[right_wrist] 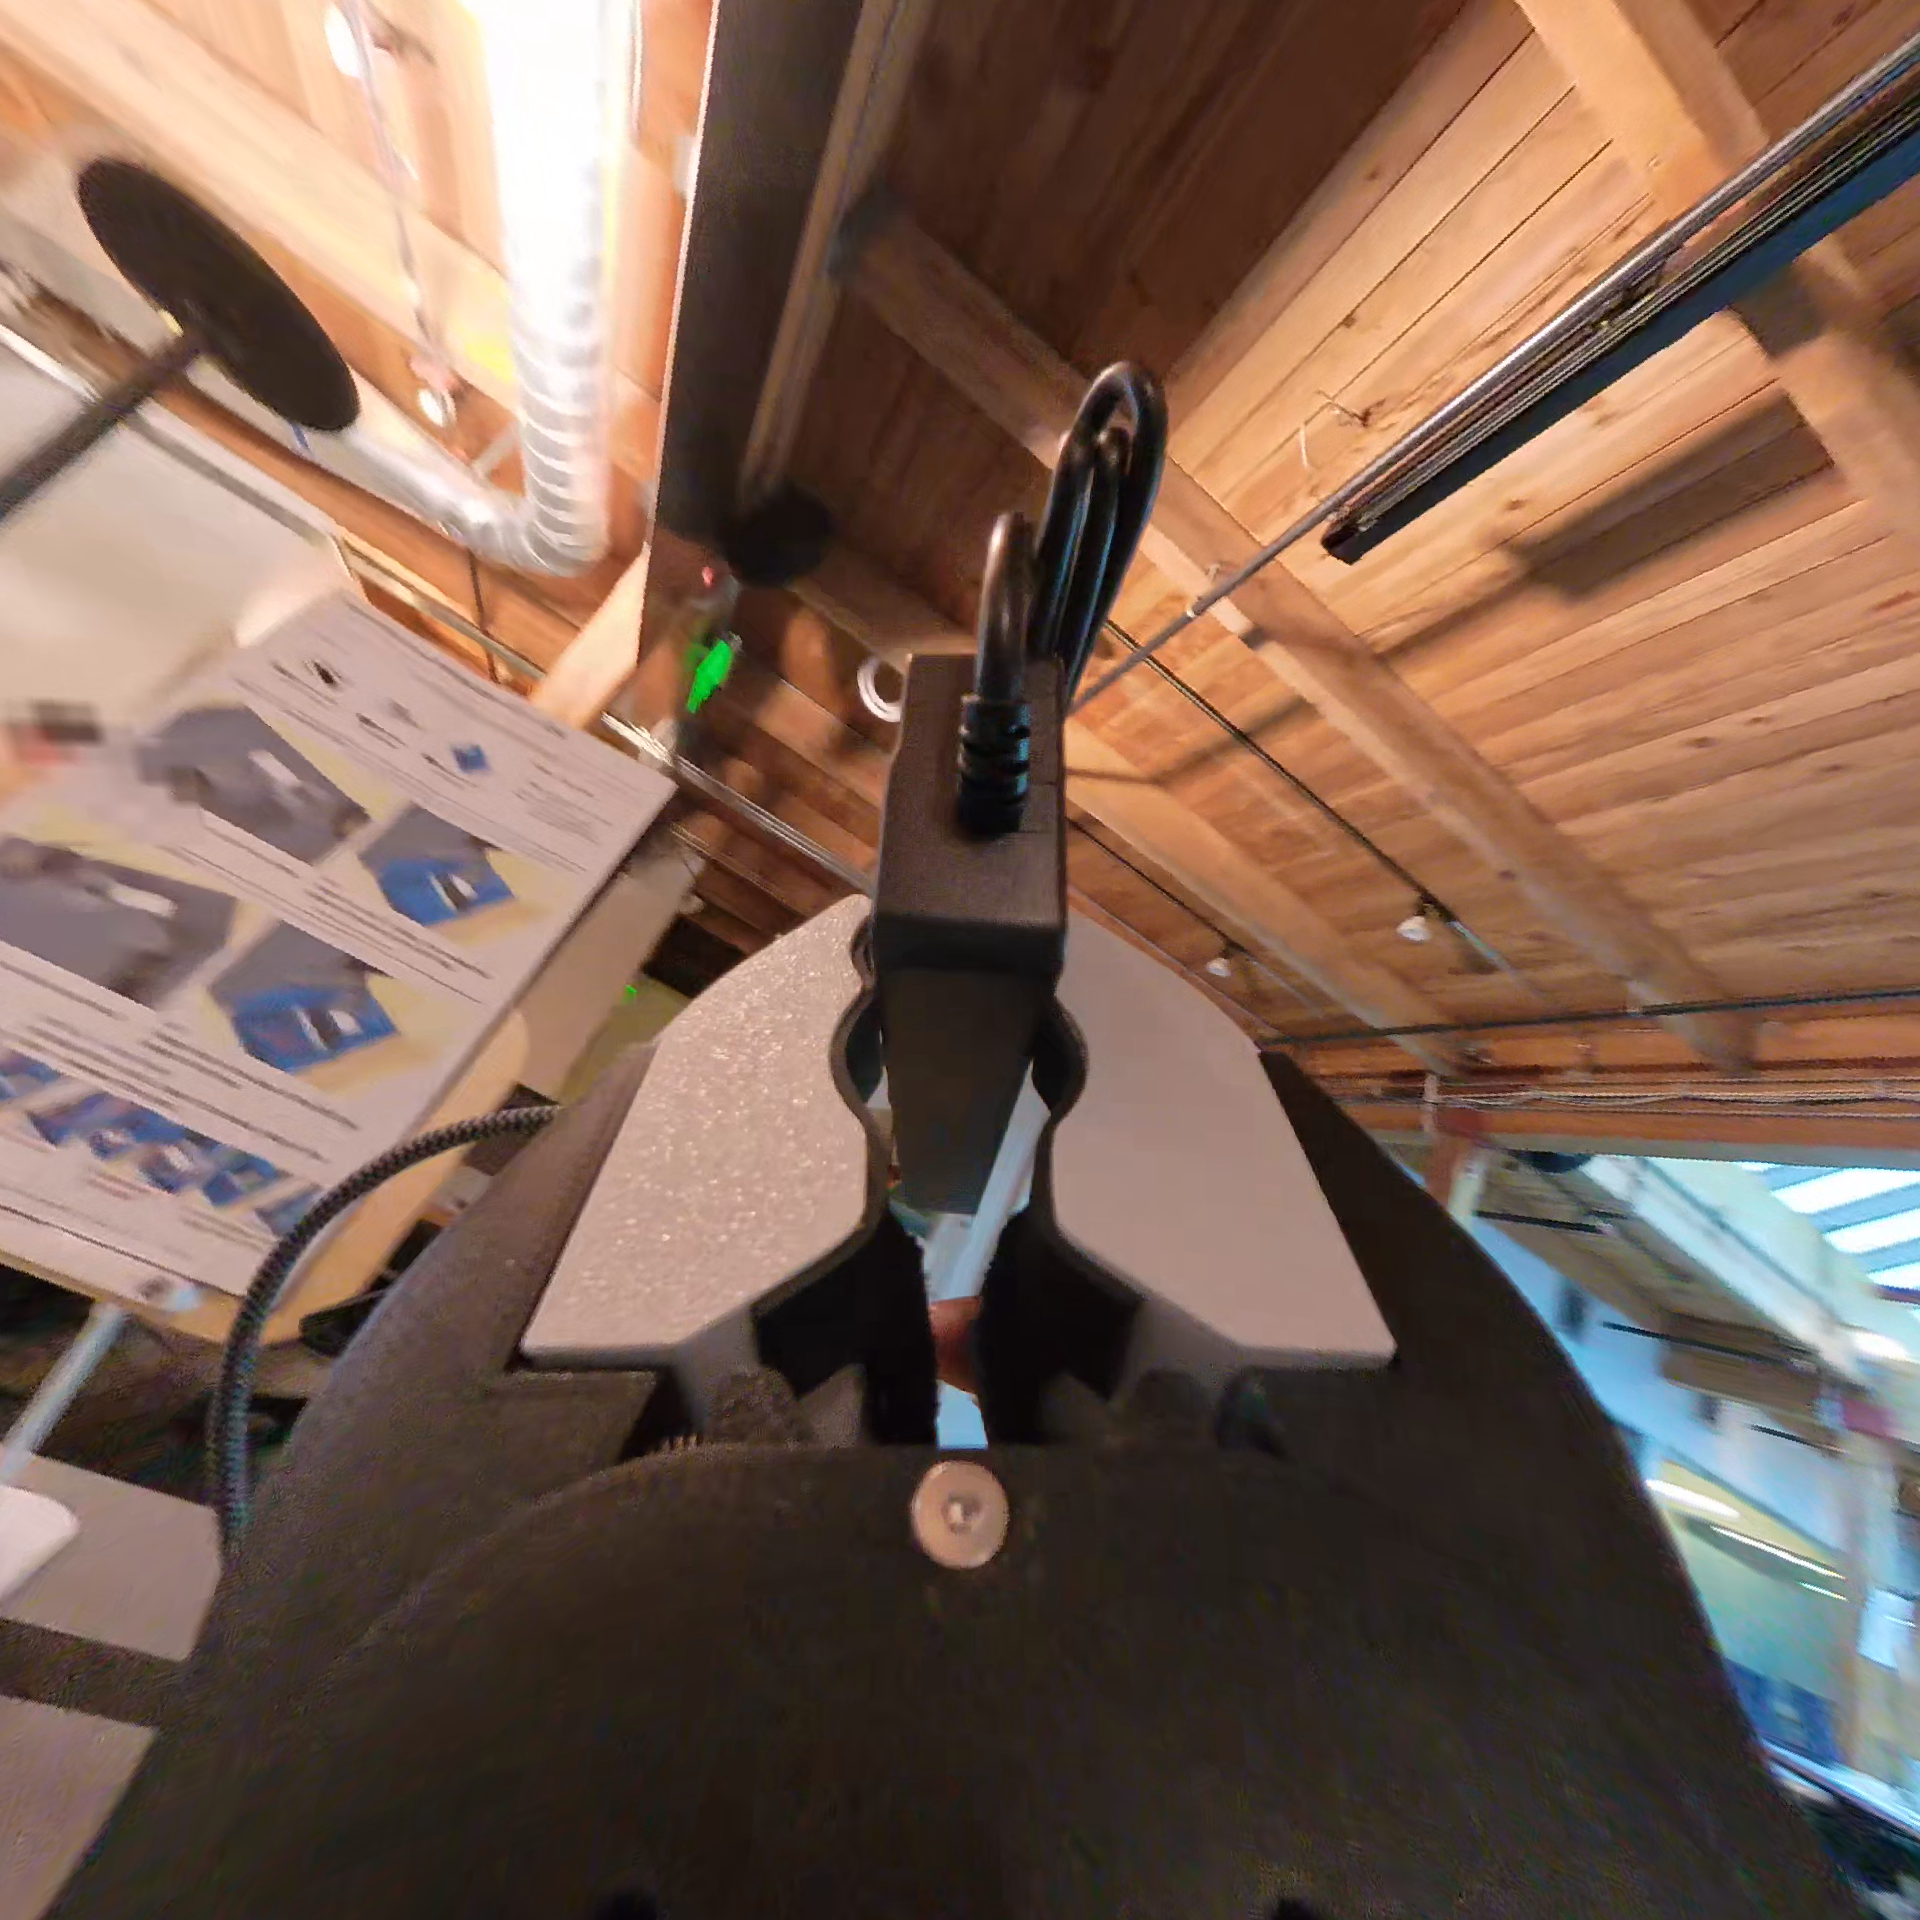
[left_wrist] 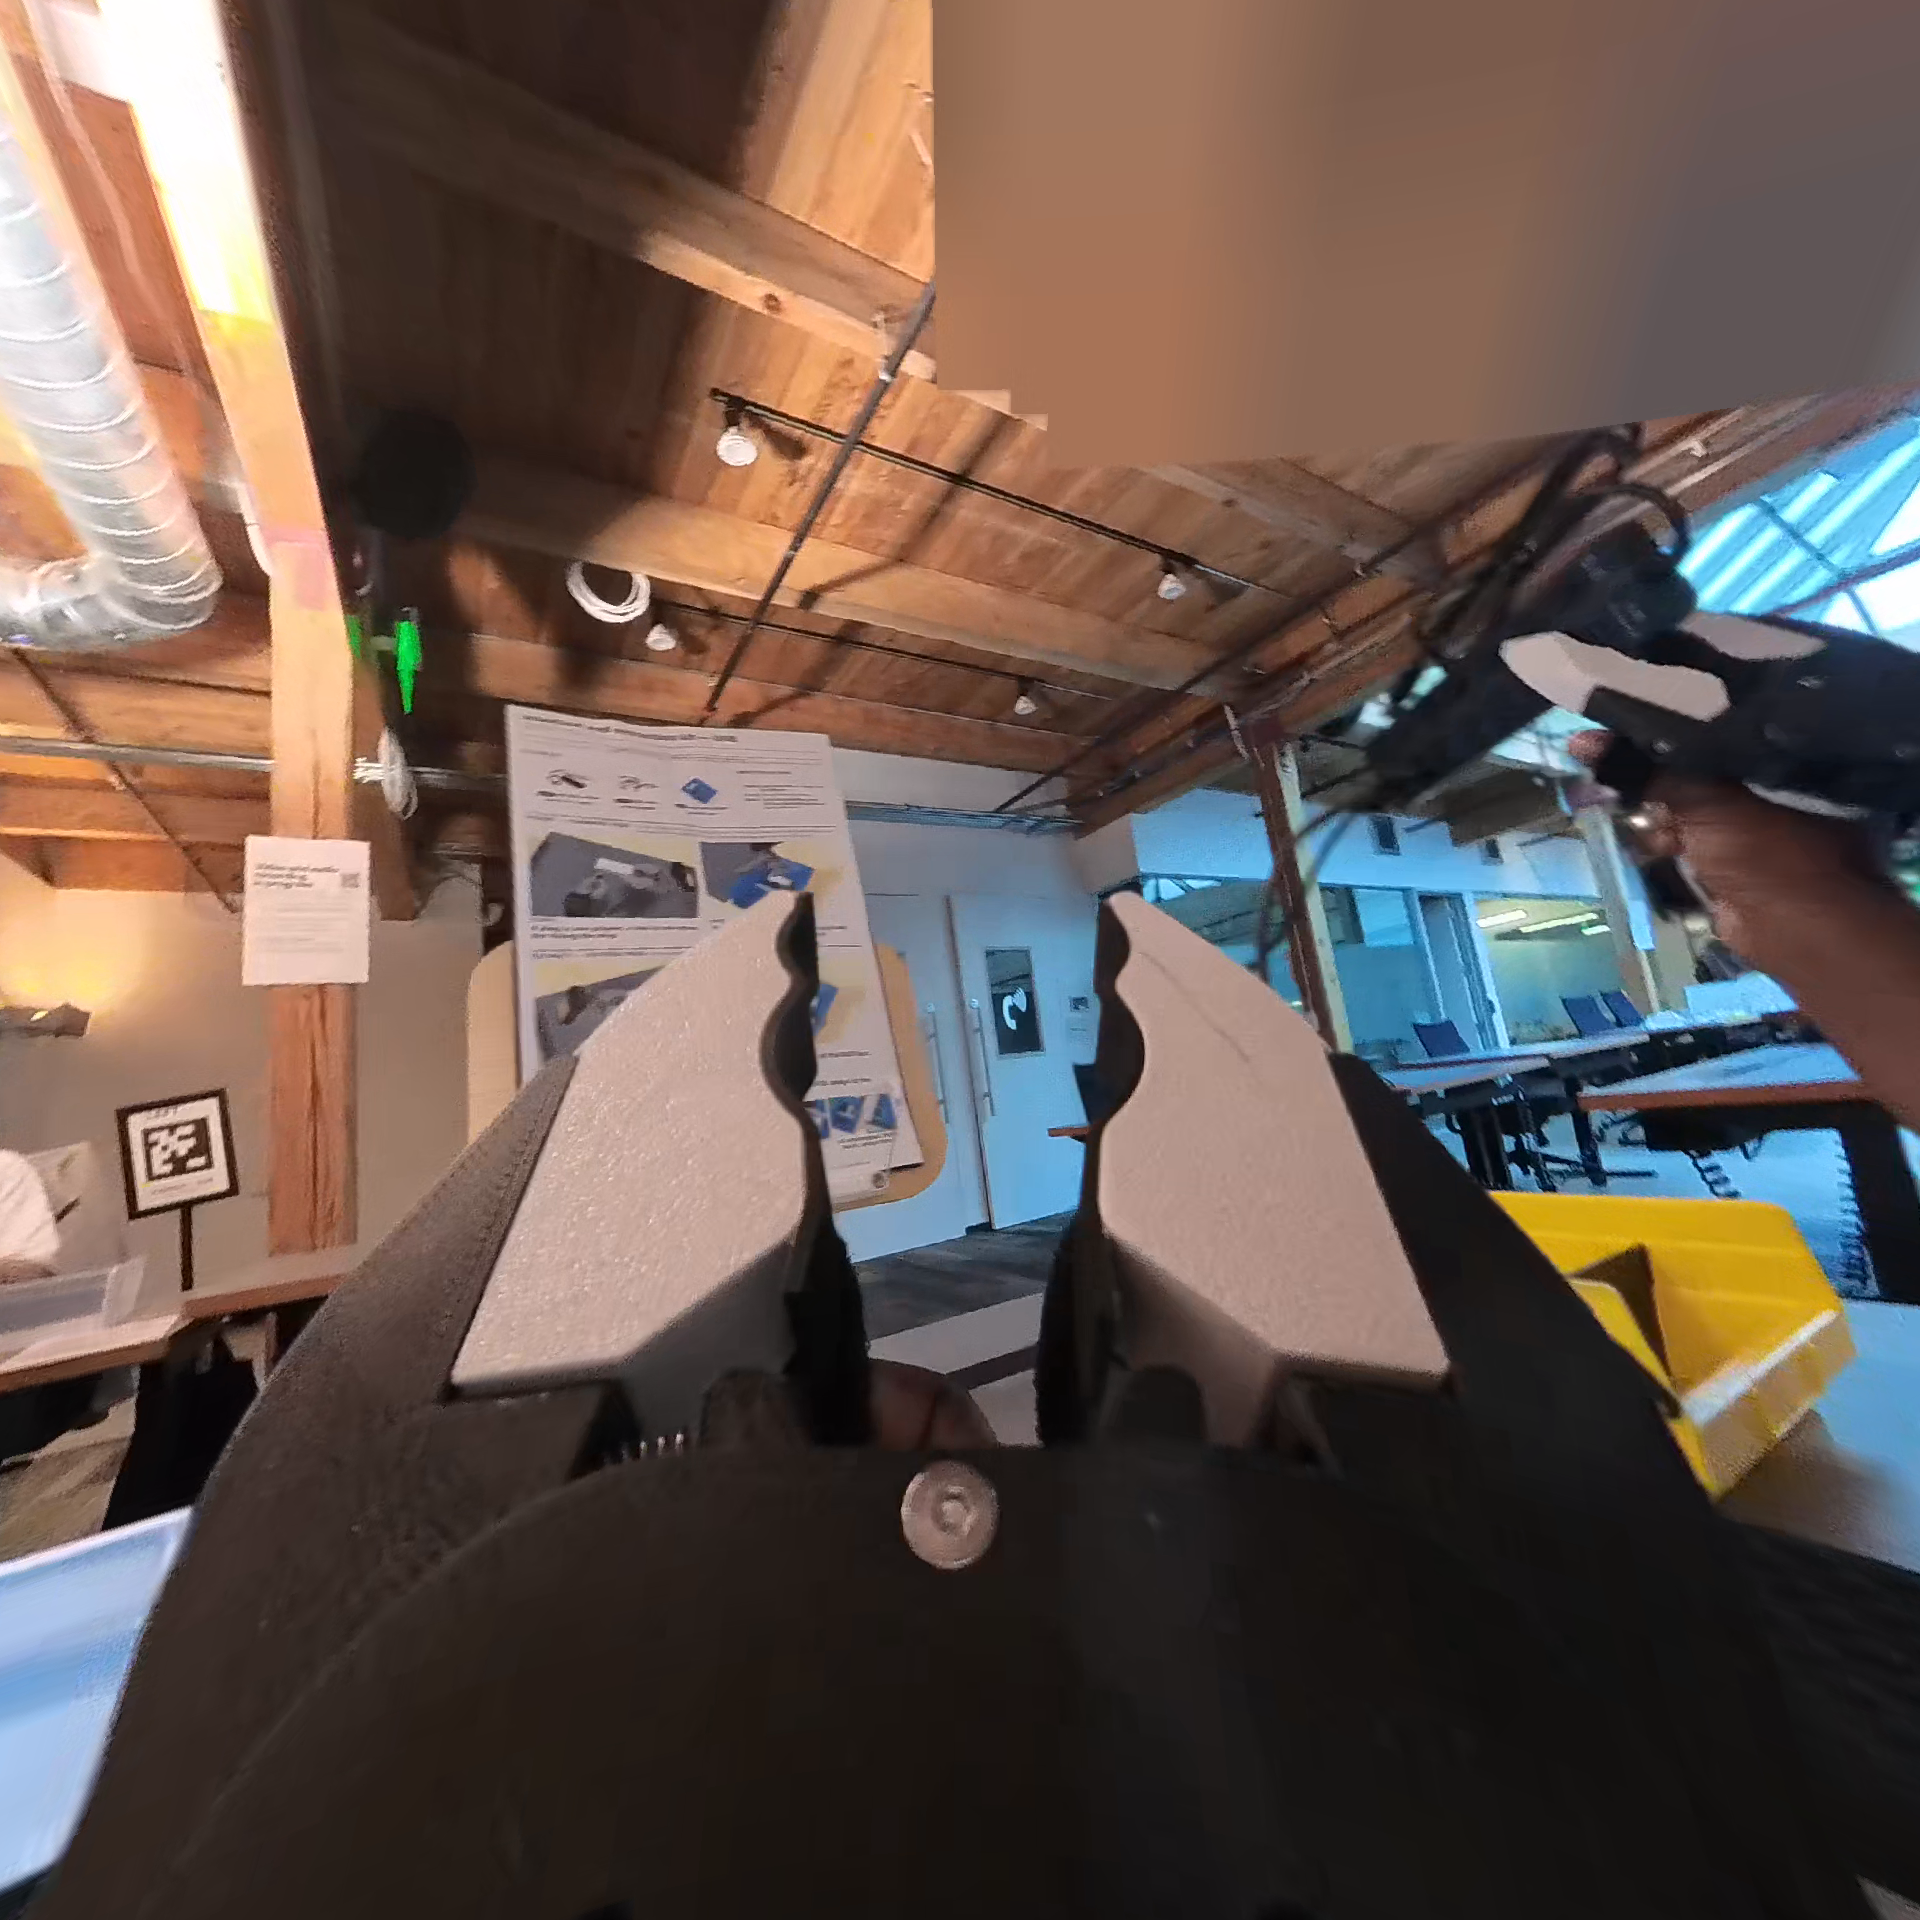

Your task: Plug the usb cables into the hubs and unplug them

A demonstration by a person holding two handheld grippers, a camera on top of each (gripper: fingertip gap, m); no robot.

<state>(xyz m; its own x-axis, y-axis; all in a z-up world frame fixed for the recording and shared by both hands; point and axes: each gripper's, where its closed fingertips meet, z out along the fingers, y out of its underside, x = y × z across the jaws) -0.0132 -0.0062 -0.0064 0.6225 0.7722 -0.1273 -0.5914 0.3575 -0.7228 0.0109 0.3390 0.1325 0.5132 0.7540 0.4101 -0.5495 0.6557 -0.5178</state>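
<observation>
My left gripper (left_wrist: pixel 956 925) is open and empty, held up and pointing at the room and the wooden ceiling. My right gripper (right_wrist: pixel 961 945) is shut on a black USB hub (right_wrist: pixel 971 831) and points it up at the ceiling. The hub's black cable (right_wrist: pixel 1091 499) leaves its top end and loops above it. A braided cable (right_wrist: pixel 270 1278) hangs at the lower left of the right wrist view. In the left wrist view the right gripper (left_wrist: pixel 1621 665) shows at the upper right, held by a hand (left_wrist: pixel 1787 914), with a tangle of black cables (left_wrist: pixel 1538 520) above it.
A yellow bin (left_wrist: pixel 1683 1309) stands on the table at the lower right. A poster board (left_wrist: pixel 675 883) stands ahead, beside a wooden post (left_wrist: pixel 312 935). A black-and-white marker sign (left_wrist: pixel 177 1153) stands at the left. Desks and chairs (left_wrist: pixel 1714 1091) fill the room at the right. Tip to tip, the grippers are about 40 centimetres apart.
</observation>
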